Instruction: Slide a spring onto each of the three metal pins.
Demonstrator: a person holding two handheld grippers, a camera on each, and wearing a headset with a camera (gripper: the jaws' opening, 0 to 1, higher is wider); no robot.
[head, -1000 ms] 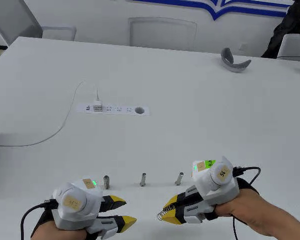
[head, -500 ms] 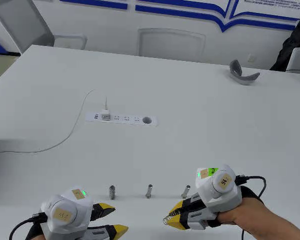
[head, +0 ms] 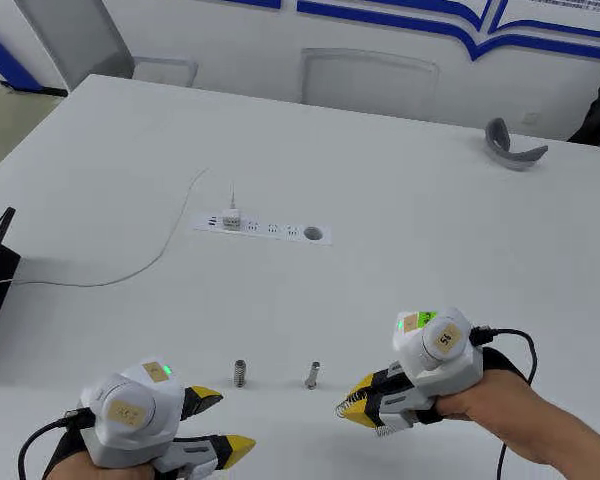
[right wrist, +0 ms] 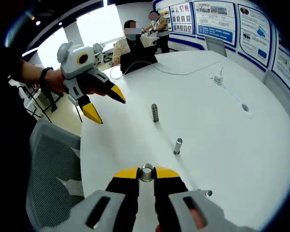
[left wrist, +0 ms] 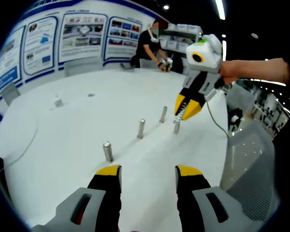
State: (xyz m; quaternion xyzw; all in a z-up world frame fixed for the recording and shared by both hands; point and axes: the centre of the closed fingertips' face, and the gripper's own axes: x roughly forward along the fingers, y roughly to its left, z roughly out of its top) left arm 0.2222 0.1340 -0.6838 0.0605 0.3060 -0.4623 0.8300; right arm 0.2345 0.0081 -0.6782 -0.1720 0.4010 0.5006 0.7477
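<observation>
While the right claw is clamped on a spring, seen end-on between its tips, the left claw hangs with its jaws apart and nothing between them. Ahead of the right claw stands a bare pin, and beyond it a far pin that already wears a spring. A third pin, also bare, stands just beside the claw on its right, low on the white worktop. So one pin of three looks done, and the held spring is likely meant for one of the two bare ones.

The risk lies in alignment. The spring sticks out past the claw tips, so its free end may sway. If it meets a pin's top off-centre, a coil could catch, buckle and flick out of the grip. A sideways push might also tip the pin, since it cannot be told whether the pins are fixed to the worktop. The third pin sits close under the claw, where it is hard to watch.
</observation>
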